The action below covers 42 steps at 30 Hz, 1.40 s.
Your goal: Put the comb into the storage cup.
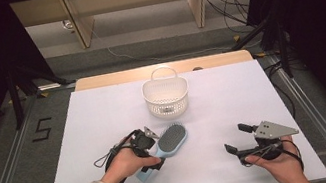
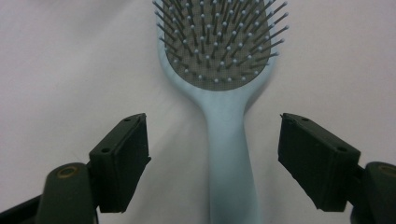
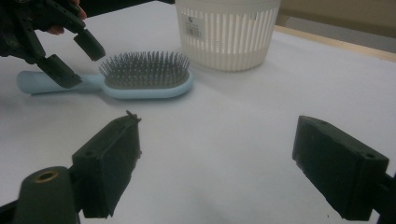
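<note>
A light blue hairbrush (image 1: pixel 171 140) lies bristles up on the white table (image 1: pixel 105 122), its handle pointing toward the near left. My left gripper (image 1: pixel 152 150) is over that handle and open. In the left gripper view the handle (image 2: pixel 229 158) runs up between the two black jaws of the left gripper (image 2: pixel 212 125), with a gap on each side. My right gripper (image 1: pixel 237 139) is open and holds nothing at the near right, well away from the brush. The right gripper view shows the right gripper (image 3: pixel 219 135) facing the brush (image 3: pixel 144 79) and the left gripper (image 3: pixel 74 57).
A white slatted basket (image 1: pixel 166 97) with a handle stands upright behind the brush, near the table's middle back; it also shows as the basket (image 3: pixel 226 32). Bare table surface lies between the two grippers. Cables and wooden furniture legs are on the floor beyond the far edge.
</note>
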### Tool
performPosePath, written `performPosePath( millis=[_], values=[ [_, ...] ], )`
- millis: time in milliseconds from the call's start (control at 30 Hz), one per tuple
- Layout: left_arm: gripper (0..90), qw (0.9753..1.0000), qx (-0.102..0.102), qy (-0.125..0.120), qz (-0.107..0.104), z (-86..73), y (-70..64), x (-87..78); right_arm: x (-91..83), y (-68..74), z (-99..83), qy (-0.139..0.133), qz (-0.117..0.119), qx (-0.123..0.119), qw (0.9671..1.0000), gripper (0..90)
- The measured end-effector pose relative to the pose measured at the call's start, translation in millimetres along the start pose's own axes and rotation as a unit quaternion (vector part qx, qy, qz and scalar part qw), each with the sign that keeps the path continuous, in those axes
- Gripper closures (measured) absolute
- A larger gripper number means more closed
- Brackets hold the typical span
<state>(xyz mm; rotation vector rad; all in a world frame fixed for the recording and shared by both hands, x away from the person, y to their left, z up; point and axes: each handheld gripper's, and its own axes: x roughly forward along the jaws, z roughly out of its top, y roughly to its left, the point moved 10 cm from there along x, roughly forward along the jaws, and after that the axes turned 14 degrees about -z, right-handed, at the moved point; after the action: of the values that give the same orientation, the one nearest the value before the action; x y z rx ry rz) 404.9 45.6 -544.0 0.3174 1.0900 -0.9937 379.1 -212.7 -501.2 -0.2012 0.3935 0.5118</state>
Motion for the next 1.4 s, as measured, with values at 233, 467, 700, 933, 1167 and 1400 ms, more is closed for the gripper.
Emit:
performPosePath(
  millis=[233, 467, 700, 933, 1167, 1400],
  values=[
    [25.7, 0.999, -0.006, 0.044, -0.005, -2.5, 2.4, 5.9, -0.1, -0.4, 0.3, -0.001, 0.0, 0.0, 1.0, 16.0],
    [30.6, 0.9979, -0.015, 0.063, -0.005, -7.0, 6.4, 6.2, 0.0, 0.8, 1.7, -0.004, 0.001, -0.001, 1.0, 16.0],
    [33.9, 0.997, -0.013, 0.076, -0.012, -8.9, 5.6, 8.5, 0.5, 0.7, 0.9, -0.002, 0.002, -0.001, 1.0, 16.0],
    [38.4, 0.996, -0.01, 0.088, -0.011, -7.8, 3.5, 10.3, 1.0, 1.4, 0.9, -0.002, 0.002, -0.001, 1.0, 16.0],
    [39.7, 0.9949, -0.009, 0.1, -0.006, -8.0, 4.2, 13.8, 0.5, 1.5, 1.7, -0.004, 0.002, -0.001, 1.0, 16.0],
    [40.1, 0.9947, -0.013, 0.102, -0.003, -5.3, 5.1, 14.4, 0.5, 2.0, 1.8, -0.004, 0.003, -0.001, 1.0, 16.1]
  ],
)
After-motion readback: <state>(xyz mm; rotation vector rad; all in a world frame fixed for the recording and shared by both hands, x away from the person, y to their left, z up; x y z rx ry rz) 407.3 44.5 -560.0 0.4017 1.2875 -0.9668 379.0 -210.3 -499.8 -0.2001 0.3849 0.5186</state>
